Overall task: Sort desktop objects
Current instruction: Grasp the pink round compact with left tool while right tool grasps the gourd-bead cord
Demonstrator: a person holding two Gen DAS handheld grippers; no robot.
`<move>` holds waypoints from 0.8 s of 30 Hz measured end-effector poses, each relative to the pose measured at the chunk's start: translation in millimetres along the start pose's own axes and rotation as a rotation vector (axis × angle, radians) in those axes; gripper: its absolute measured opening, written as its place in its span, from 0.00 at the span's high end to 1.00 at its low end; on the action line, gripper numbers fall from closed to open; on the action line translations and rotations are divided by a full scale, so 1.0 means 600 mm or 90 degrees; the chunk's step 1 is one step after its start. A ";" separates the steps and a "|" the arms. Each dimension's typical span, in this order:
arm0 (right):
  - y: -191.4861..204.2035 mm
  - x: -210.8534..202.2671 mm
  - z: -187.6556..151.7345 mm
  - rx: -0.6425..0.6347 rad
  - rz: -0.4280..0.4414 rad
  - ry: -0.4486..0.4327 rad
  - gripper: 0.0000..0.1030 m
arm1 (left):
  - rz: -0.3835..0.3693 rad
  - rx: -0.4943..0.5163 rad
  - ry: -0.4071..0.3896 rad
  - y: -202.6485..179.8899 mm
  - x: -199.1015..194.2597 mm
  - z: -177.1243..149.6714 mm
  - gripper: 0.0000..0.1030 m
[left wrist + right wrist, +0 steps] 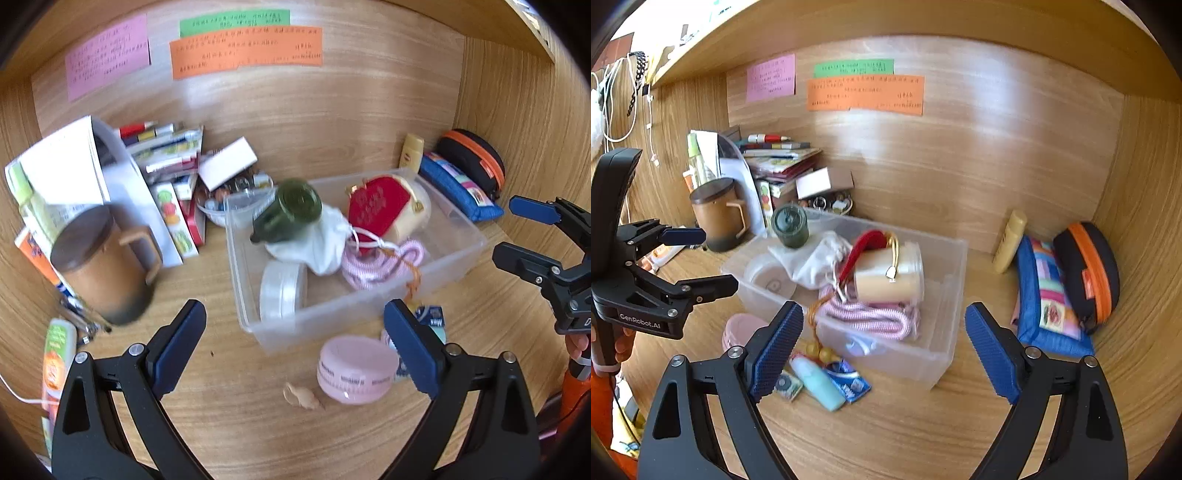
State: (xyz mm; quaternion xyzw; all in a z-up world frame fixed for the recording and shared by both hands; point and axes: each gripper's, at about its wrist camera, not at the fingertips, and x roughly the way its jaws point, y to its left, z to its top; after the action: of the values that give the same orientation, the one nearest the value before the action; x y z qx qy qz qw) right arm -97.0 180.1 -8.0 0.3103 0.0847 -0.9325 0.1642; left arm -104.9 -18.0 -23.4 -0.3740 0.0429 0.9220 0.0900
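A clear plastic bin (pixel 458 254) (pixel 945 354) stands on the wooden desk. It holds a green jar (pixel 291 210) (pixel 790 225), a white pouch (pixel 325 240), a red and cream purse (pixel 384 206) (pixel 886 273), a pink cord (pixel 384 266) (pixel 871 317) and a round white tin (pixel 282 291). A pink round jar (pixel 354 369) (pixel 738 328) and a small shell (pixel 303 397) lie in front of the bin. My left gripper (pixel 295 347) is open and empty above them. My right gripper (pixel 884 350) is open and empty over the bin's front corner; a pale blue tube (pixel 820 384) and blue packet (pixel 849 380) lie below it.
A brown lidded mug (pixel 103 266) (pixel 718 214), books and boxes (pixel 166 158) fill the back left. A yellow bottle (pixel 1010 242), blue pouch (pixel 1049 295) and black-orange case (pixel 1086 269) sit at the right wall. Coloured notes (pixel 243 48) hang on the back panel.
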 end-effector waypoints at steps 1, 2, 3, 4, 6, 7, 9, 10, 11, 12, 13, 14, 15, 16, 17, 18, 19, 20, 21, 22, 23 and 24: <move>0.001 0.003 -0.006 0.002 0.001 0.007 0.15 | 0.001 -0.002 0.007 -0.001 0.003 -0.007 0.05; 0.001 0.007 -0.011 0.004 0.001 0.014 0.15 | 0.003 -0.004 0.012 -0.002 0.005 -0.013 0.05; 0.002 0.012 -0.018 0.007 0.003 0.024 0.15 | 0.002 -0.006 0.016 -0.004 0.007 -0.018 0.05; 0.001 0.015 -0.022 0.009 0.005 0.029 0.15 | -0.005 -0.006 0.021 -0.007 0.009 -0.025 0.05; 0.002 0.024 -0.033 0.015 0.010 0.045 0.15 | -0.015 -0.004 0.029 -0.014 0.012 -0.035 0.05; 0.002 0.029 -0.039 0.018 0.010 0.052 0.15 | -0.019 -0.001 0.033 -0.019 0.015 -0.040 0.05; 0.003 0.036 -0.047 0.022 0.011 0.063 0.15 | -0.025 0.005 0.043 -0.026 0.021 -0.047 0.05; 0.003 0.040 -0.051 0.027 0.013 0.070 0.15 | -0.028 0.009 0.048 -0.030 0.026 -0.051 0.05; 0.003 0.043 -0.054 0.030 0.015 0.075 0.15 | -0.031 0.012 0.053 -0.033 0.030 -0.053 0.05; 0.003 0.046 -0.057 0.033 0.018 0.078 0.15 | -0.034 0.015 0.059 -0.036 0.035 -0.057 0.05; 0.003 0.049 -0.060 0.036 0.022 0.082 0.15 | -0.036 0.017 0.064 -0.037 0.039 -0.058 0.05; 0.003 0.052 -0.062 0.037 0.024 0.085 0.15 | -0.039 0.019 0.072 -0.039 0.046 -0.061 0.05; 0.004 0.056 -0.063 0.039 0.025 0.089 0.15 | -0.041 0.020 0.080 -0.040 0.053 -0.063 0.05; 0.004 0.059 -0.065 0.040 0.027 0.092 0.15 | -0.043 0.020 0.087 -0.041 0.059 -0.065 0.05; 0.006 0.064 -0.067 0.041 0.030 0.098 0.15 | -0.045 0.019 0.093 -0.041 0.065 -0.066 0.05; 0.007 0.067 -0.068 0.042 0.031 0.102 0.15 | -0.048 0.017 0.099 -0.040 0.071 -0.067 0.05; 0.008 0.073 -0.069 0.043 0.033 0.107 0.15 | -0.050 0.016 0.105 -0.039 0.076 -0.068 0.05; 0.010 0.077 -0.069 0.044 0.034 0.112 0.15 | -0.053 0.015 0.108 -0.039 0.081 -0.068 0.05; 0.011 0.082 -0.070 0.046 0.036 0.116 0.15 | -0.056 0.014 0.108 -0.038 0.085 -0.068 0.05; 0.013 0.086 -0.071 0.048 0.039 0.120 0.15 | -0.059 0.014 0.106 -0.037 0.086 -0.068 0.05; 0.015 0.090 -0.071 0.049 0.042 0.123 0.15 | -0.064 0.014 0.101 -0.036 0.087 -0.068 0.05; 0.018 0.093 -0.071 0.050 0.043 0.125 0.15 | -0.066 0.016 0.097 -0.035 0.088 -0.068 0.05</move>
State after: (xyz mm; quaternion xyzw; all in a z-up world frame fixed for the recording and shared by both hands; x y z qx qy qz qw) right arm -111.7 166.7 -76.3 0.4092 0.0530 -0.8942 0.1740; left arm -109.8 3.8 -89.6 -0.4436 0.0416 0.8845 0.1384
